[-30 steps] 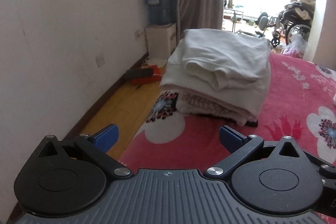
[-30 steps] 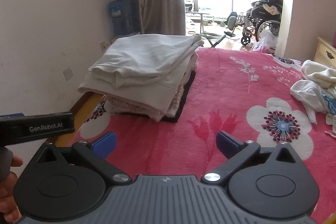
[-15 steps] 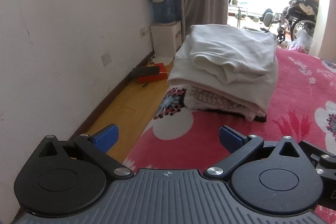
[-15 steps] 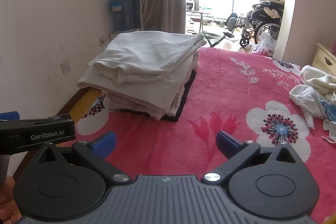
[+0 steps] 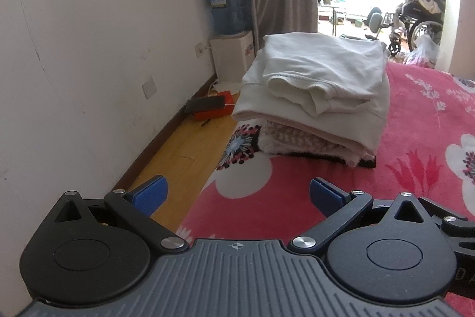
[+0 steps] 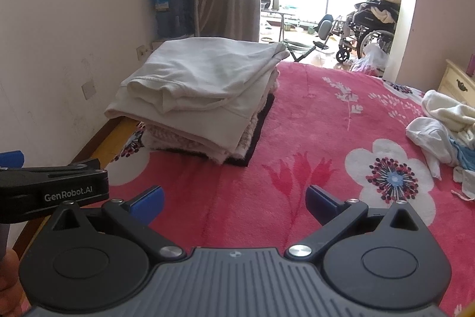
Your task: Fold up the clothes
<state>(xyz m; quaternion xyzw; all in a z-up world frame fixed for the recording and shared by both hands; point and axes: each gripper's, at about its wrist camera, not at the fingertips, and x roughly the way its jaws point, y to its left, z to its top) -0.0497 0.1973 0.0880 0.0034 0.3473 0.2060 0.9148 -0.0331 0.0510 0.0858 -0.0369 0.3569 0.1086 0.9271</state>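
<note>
A stack of folded clothes [image 5: 320, 91] [image 6: 202, 88], cream garment on top, sits at the left edge of a bed with a red floral blanket [image 6: 311, 144]. A heap of unfolded white and blue clothes [image 6: 442, 127] lies at the far right of the bed. My left gripper [image 5: 237, 195] hovers open and empty over the bed's left edge, short of the stack. My right gripper [image 6: 234, 199] is open and empty too, over the blanket in front of the stack. The left gripper's body [image 6: 50, 189] shows at the lower left of the right wrist view.
A white wall [image 5: 89, 49] runs along the left, with a strip of wooden floor [image 5: 184, 156] between it and the bed. A water dispenser [image 5: 230, 31] and a red box [image 5: 213, 109] stand by the wall. A wheelchair [image 6: 368, 28] and a dresser [image 6: 458, 82] are beyond.
Both grippers have drawn back a little and turned slightly left, so the stack sits further right in the left wrist view. Neither gripper's fingers have moved.
</note>
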